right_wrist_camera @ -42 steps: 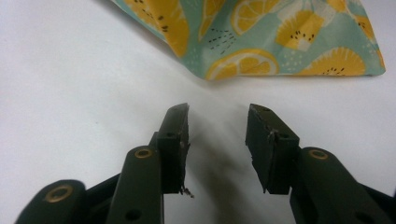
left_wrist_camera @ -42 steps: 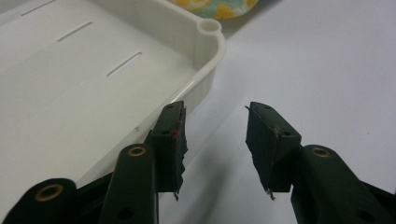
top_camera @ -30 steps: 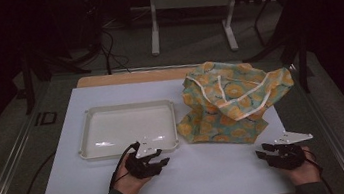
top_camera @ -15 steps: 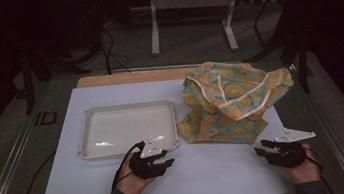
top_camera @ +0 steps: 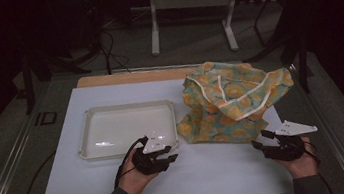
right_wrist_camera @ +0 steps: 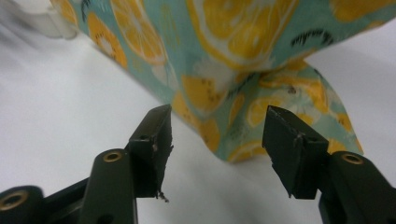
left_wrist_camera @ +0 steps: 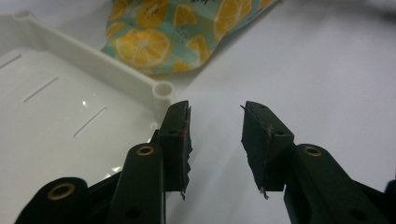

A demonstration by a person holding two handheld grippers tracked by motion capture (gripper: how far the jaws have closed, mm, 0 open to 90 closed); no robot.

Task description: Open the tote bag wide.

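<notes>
I am holding my left gripper [top_camera: 168, 159] near the table's near edge, jaws apart with nothing between them, just closing a little. My right gripper [top_camera: 261, 144] is spreading wide, empty. Beyond it the lemon-print cloth [top_camera: 231, 100] is lying crumpled at the far right, beside the white tray [top_camera: 126, 109].

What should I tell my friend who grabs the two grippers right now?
Left gripper: open, holding nothing, jaws just closing a little, beside the tray near its corner.
Right gripper: open, holding nothing, jaws just opened wider, aimed at the near edge of the cloth.
The cloth lies crumpled on the table, right of the tray, touching nothing but the table. The tray holds nothing.
Done: nothing yet.
Left: probably grab the cloth; what follows is unclear.
</notes>
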